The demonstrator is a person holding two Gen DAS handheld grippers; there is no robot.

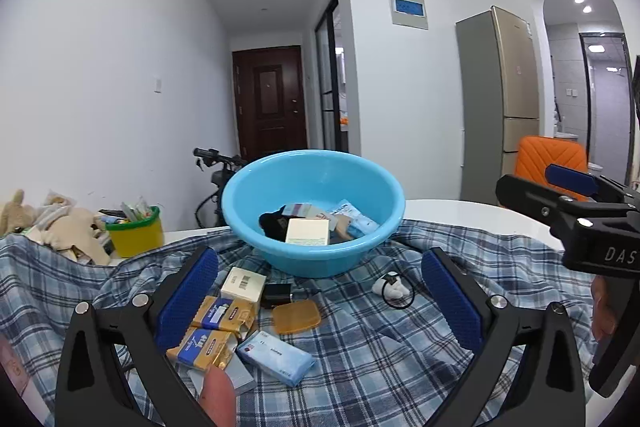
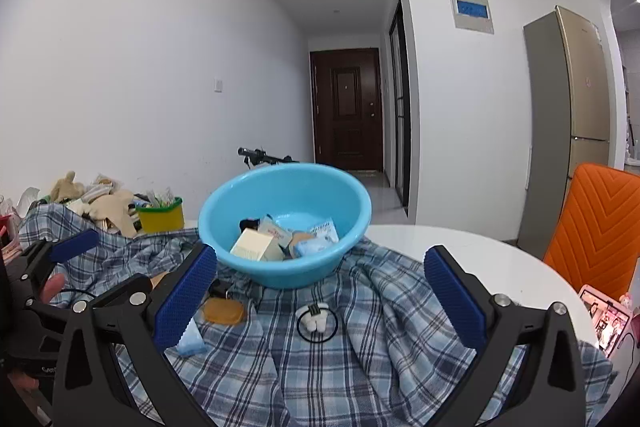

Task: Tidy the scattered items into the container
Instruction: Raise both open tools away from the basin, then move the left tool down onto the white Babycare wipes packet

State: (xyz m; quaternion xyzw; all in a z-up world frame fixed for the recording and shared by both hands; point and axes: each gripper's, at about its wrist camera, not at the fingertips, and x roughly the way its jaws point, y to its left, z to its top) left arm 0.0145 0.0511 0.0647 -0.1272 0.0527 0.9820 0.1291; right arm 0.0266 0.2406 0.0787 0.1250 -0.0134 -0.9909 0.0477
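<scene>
A light blue basin [image 1: 376, 247] [image 2: 224, 259] stands on a blue plaid cloth [image 1: 380, 359] [image 2: 280, 379] and holds several small boxes and packets. In front of it lie a cream box [image 1: 243, 283], two gold-and-blue packs [image 1: 224, 315], a blue tissue pack [image 1: 276, 357], an amber flat piece [image 1: 297, 316] [image 2: 224, 310], a black block [image 1: 275, 295] and a white clip with a black hair tie [image 1: 394, 287] [image 2: 316, 319]. My left gripper [image 1: 320, 307] is open and empty above the scattered items. My right gripper [image 2: 320, 307] is open and empty above the hair tie.
A green-and-yellow tub [image 1: 136, 233] [image 2: 161, 217] and beige plush toys [image 1: 68, 231] sit at the back left. An orange chair [image 2: 596, 231] and a phone [image 2: 606, 319] are at the right by the white table's edge [image 2: 500, 259].
</scene>
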